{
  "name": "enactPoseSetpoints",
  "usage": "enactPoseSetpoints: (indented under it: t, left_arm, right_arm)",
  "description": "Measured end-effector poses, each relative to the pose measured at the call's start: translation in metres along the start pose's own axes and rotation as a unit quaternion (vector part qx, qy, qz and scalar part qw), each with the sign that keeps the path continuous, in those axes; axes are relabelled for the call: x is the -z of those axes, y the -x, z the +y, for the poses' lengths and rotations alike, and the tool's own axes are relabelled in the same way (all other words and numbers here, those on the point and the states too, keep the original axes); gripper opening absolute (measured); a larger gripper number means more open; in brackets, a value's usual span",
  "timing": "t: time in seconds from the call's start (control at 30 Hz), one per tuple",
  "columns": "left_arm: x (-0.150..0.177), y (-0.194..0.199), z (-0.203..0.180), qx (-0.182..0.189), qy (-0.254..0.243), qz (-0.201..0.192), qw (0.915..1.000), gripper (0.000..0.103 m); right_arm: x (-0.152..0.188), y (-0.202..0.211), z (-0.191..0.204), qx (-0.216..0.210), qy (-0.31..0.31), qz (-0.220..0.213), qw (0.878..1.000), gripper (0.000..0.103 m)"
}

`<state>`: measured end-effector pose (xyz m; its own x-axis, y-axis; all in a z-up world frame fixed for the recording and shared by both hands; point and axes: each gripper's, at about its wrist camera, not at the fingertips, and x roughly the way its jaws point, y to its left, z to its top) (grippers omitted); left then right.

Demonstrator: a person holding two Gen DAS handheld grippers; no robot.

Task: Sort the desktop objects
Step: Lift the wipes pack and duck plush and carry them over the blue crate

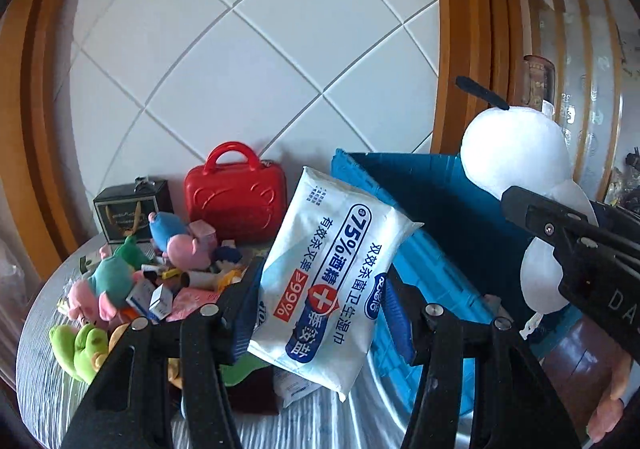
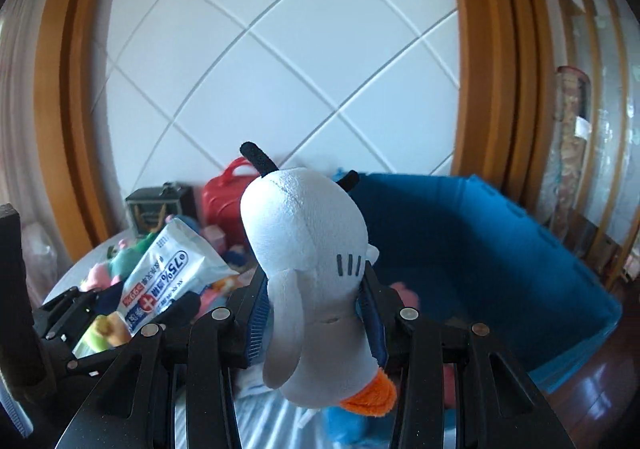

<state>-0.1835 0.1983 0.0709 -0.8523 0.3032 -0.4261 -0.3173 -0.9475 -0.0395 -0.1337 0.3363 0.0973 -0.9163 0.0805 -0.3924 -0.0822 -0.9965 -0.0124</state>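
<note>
- Wet-wipe pack [image 1: 328, 281]: clamped between my left gripper's [image 1: 324, 313] fingers [image 1: 248, 301], lifted above the table [image 1: 52, 369], tilted.
- White plush duck [image 2: 308, 289]: clenched in my right gripper [image 2: 312, 325], head-down, orange beak toward the camera.
- Blue bin [image 2: 500, 249]: just beyond both held items.
- Toy-and-box pile [image 1: 132, 281] and red case [image 1: 236, 197]: on the table, left of the bin.

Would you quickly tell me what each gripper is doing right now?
Left gripper: closed on the wet wipes pack.
Right gripper: closed on the white plush duck.
</note>
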Motion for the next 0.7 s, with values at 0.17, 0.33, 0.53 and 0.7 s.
enactPoseSetpoints:
  t: [0.17,0.33,0.53,0.7]
  left_arm:
    - [-0.047,-0.028,-0.071,0.021,-0.012,-0.003,0.9997,0.055]
    - [-0.097,-0.077,-0.135,0.063,0.012,0.028,0.9975,0.055]
    - [-0.112,-0.2,-0.189,0.048,0.034,0.17,0.9838,0.054]
    - [-0.07,-0.3,-0.199,0.003,0.037,0.319,0.947,0.054]
  right_arm:
    - [-0.037,-0.014,-0.074,0.022,0.01,-0.017,1.0,0.041]
    - [-0.071,-0.058,-0.146,0.04,0.035,-0.007,0.999,0.041]
    - [-0.071,-0.179,-0.214,0.048,0.057,0.121,0.99,0.041]
    - [-0.02,-0.282,-0.233,0.056,0.09,0.259,0.96,0.041]
